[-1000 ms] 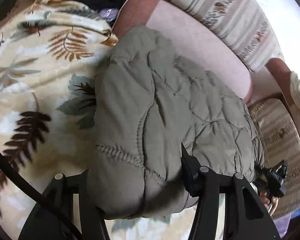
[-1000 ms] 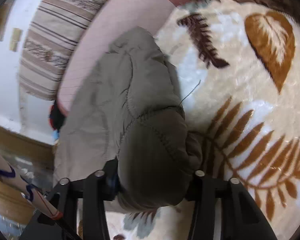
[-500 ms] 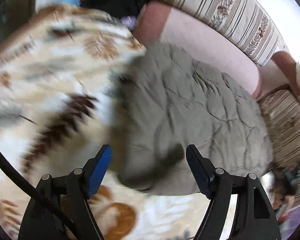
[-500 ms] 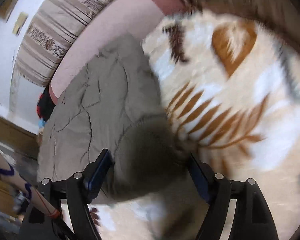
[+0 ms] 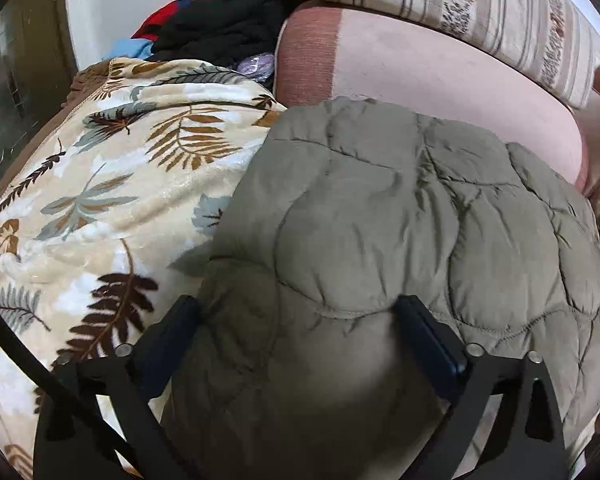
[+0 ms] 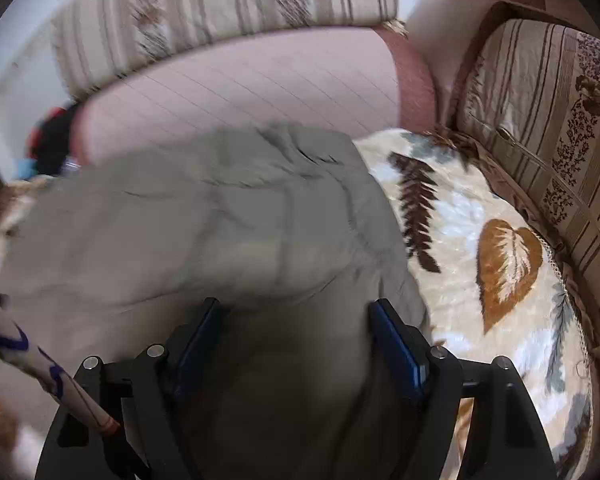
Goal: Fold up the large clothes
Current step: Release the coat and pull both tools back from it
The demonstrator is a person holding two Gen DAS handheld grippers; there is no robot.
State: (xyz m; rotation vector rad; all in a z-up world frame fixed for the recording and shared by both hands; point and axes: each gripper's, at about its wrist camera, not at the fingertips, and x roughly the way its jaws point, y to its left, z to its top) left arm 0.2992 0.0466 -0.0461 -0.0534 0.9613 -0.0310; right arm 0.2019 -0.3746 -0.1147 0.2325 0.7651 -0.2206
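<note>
An olive-green quilted jacket (image 5: 400,220) lies bunched on a leaf-patterned blanket (image 5: 100,200) on a sofa. In the left wrist view my left gripper (image 5: 296,320) has its jaws wide apart, with a thick fold of the jacket bulging between the fingers. In the right wrist view the jacket (image 6: 200,232) is blurred; my right gripper (image 6: 296,320) is also open, its fingers on either side of a jacket fold. Whether the pads press the cloth is not clear.
A pink seat cushion (image 5: 440,88) and striped back cushions (image 5: 480,8) lie behind the jacket. A pile of dark and red clothes (image 5: 220,28) sits at the far left end. A striped brown cushion (image 6: 540,120) stands to the right of the blanket (image 6: 500,260).
Both grippers opened, drew back, and now sit with fresh jacket folds between their fingers. The jacket looks flatter and more spread than one second ago.
</note>
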